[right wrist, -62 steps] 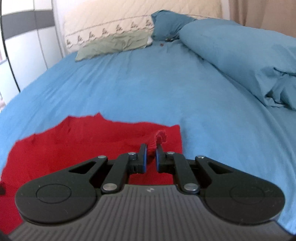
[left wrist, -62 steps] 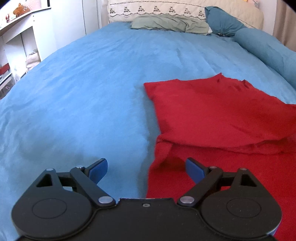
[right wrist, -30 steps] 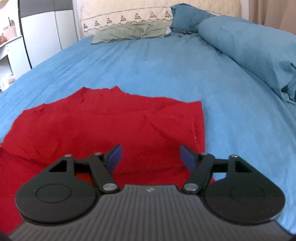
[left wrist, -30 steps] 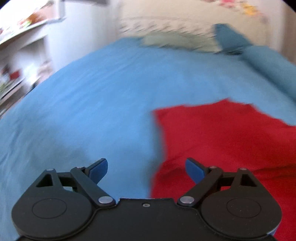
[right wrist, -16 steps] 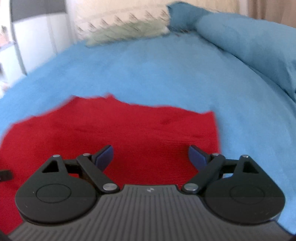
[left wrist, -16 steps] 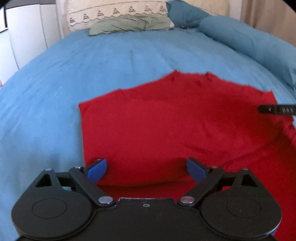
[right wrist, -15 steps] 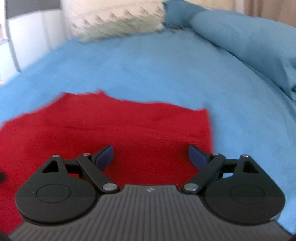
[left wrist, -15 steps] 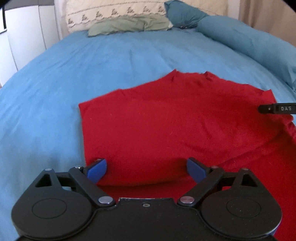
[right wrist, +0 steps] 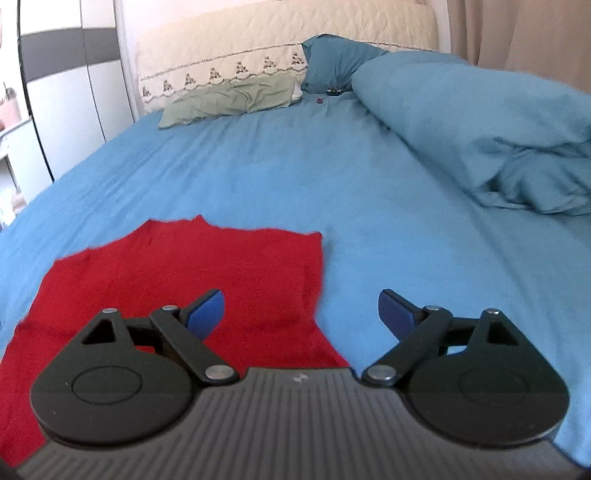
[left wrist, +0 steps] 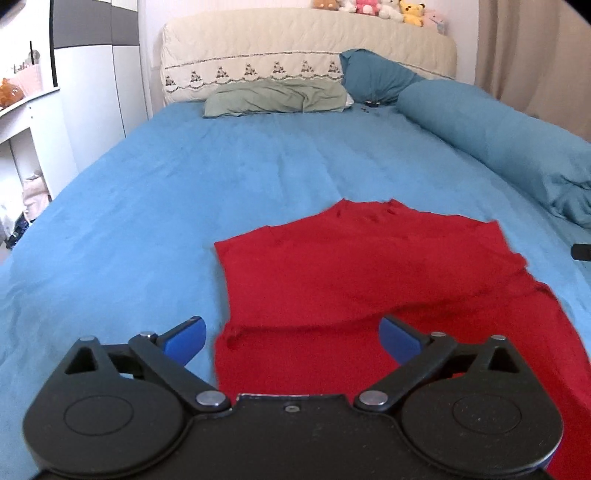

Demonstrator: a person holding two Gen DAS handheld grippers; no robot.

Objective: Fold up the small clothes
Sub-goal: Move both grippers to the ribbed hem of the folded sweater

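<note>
Both claws stand spread wide above the bed as I look down their fingers. My left gripper (left wrist: pixel 291 338) has its blue pads (left wrist: pixel 184 338) parted with nothing pinched; its jaws have just been opening further, and the red garment (left wrist: pixel 362 280) lies below and beyond the gap, not between the pads. My right gripper (right wrist: pixel 301 312) is likewise fully parted, having opened wider within the last moment, and holds nothing; its left pad (right wrist: pixel 207 312) hangs over red cloth while its right pad (right wrist: pixel 393 314) hangs over bare sheet.

That garment rests flat on the blue bedsheet (left wrist: pixel 155 206) near the foot of the bed, folded over itself: an upper layer with a straight left edge and a small notch at its far side sits on a wider lower layer that runs out toward the bottom right of the left view. From the right wrist, the garment (right wrist: pixel 184 266) shows its right edge, slightly rumpled, just beside open sheet (right wrist: pixel 332 166).

At the head of the bed a grey-green pillow (left wrist: pixel 277 98) lies against a cream quilted headboard (left wrist: pixel 306 44), with a teal pillow (left wrist: pixel 373 75) beside it. A rolled blue duvet (right wrist: pixel 480 125) runs down the right side. Soft toys (left wrist: pixel 369 7) line the headboard top. A dark tip (left wrist: pixel 581 252) shows at the right edge of the left view; I cannot tell what it is.
</note>
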